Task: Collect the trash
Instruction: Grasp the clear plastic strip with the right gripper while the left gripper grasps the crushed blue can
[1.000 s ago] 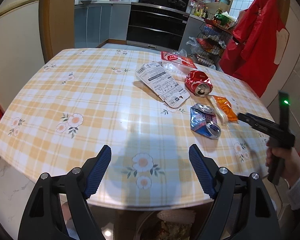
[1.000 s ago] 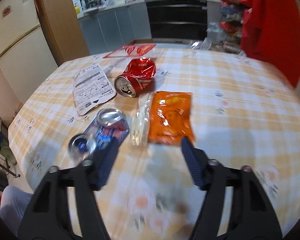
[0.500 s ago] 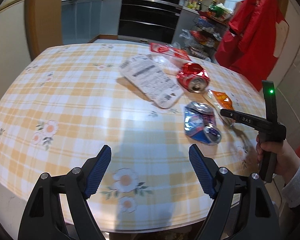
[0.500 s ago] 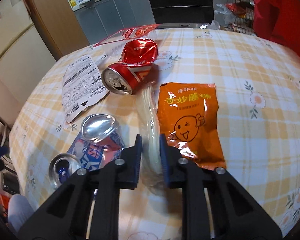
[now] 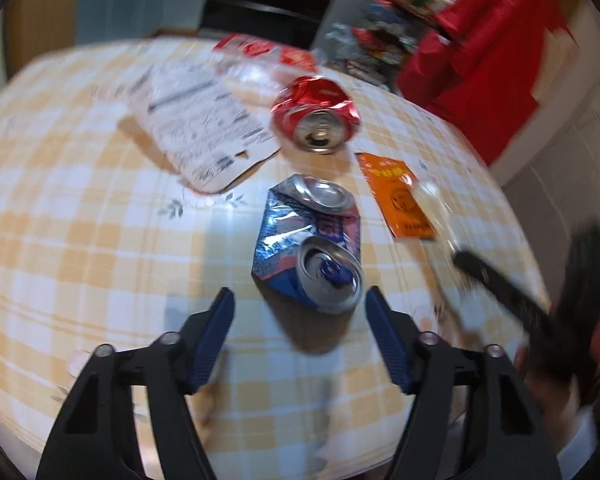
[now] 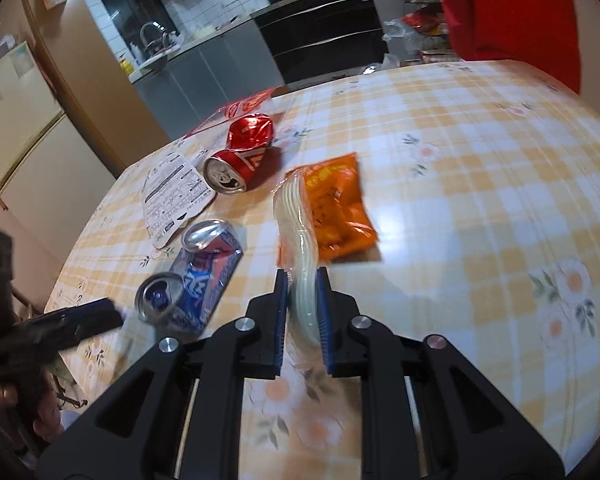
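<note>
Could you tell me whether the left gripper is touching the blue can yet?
Apart. The left wrist view shows bare tablecloth between both blue pads of the closing left gripper and the crushed blue can.

Low in the frame, your right gripper (image 6: 302,304) pinches a clear plastic sleeve (image 6: 298,232) beside the orange packet (image 6: 336,204); crushed blue can (image 6: 196,276) at left, red can (image 6: 240,156) above it.

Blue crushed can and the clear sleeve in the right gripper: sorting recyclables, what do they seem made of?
Blue crushed can: thin aluminium by its look, with shiny silver ends and creased printed wall. Clear sleeve: probably soft plastic film, translucent and glossy, bending between the pads.
</note>
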The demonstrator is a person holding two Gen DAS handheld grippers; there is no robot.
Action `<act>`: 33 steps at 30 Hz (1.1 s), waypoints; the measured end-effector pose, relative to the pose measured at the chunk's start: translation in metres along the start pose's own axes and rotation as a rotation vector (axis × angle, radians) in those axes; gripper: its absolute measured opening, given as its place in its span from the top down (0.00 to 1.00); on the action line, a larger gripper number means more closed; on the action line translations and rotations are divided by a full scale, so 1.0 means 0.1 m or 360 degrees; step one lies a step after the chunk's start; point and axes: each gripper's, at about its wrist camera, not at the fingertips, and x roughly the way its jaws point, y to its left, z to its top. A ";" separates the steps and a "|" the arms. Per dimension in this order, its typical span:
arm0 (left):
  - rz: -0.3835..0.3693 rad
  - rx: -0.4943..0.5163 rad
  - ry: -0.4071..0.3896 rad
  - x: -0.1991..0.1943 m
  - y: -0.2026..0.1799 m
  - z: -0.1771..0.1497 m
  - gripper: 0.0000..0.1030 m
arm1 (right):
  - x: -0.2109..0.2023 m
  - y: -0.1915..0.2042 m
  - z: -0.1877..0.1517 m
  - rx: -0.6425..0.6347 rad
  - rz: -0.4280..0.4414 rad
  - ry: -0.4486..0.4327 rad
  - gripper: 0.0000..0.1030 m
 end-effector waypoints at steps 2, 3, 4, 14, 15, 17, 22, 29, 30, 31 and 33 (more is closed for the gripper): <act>-0.0008 -0.0144 0.0033 0.10 0.10 0.04 0.47 | -0.07 -0.04 -0.04 0.0015 -0.0006 -0.0019 0.83; -0.0016 -0.0184 0.0043 0.12 0.12 0.06 0.49 | -0.11 -0.06 -0.06 0.0019 -0.0008 -0.0027 0.83; -0.0031 -0.0231 0.0059 0.16 0.14 0.06 0.50 | -0.14 -0.07 -0.08 0.0020 -0.0011 -0.0036 0.83; -0.0175 -0.0412 0.0083 0.31 0.08 0.06 0.50 | -0.25 -0.10 -0.20 0.0057 0.0017 -0.0052 0.83; -0.0211 -0.0456 0.0085 0.32 0.10 0.07 0.50 | -0.25 -0.10 -0.21 0.0055 0.0019 -0.0049 0.83; -0.0239 -0.0482 0.0086 0.34 0.10 0.07 0.50 | -0.25 -0.09 -0.22 0.0058 0.0020 -0.0046 0.83; -0.0296 -0.0497 0.0065 0.38 0.07 0.09 0.75 | -0.25 -0.09 -0.24 0.0072 0.0021 -0.0039 0.83; -0.0237 -0.0367 0.0058 0.27 0.01 0.10 0.98 | -0.29 -0.07 -0.25 0.0065 0.0028 -0.0052 0.83; -0.0233 -0.0349 0.0049 0.25 0.01 0.10 0.98 | -0.29 -0.06 -0.25 0.0066 0.0030 -0.0054 0.83; -0.0228 -0.0322 0.0038 0.21 -0.01 0.10 0.98 | -0.30 -0.06 -0.25 0.0065 0.0030 -0.0055 0.83; -0.0214 -0.0280 0.0021 0.16 -0.03 0.09 0.98 | -0.32 -0.05 -0.26 0.0063 0.0029 -0.0057 0.83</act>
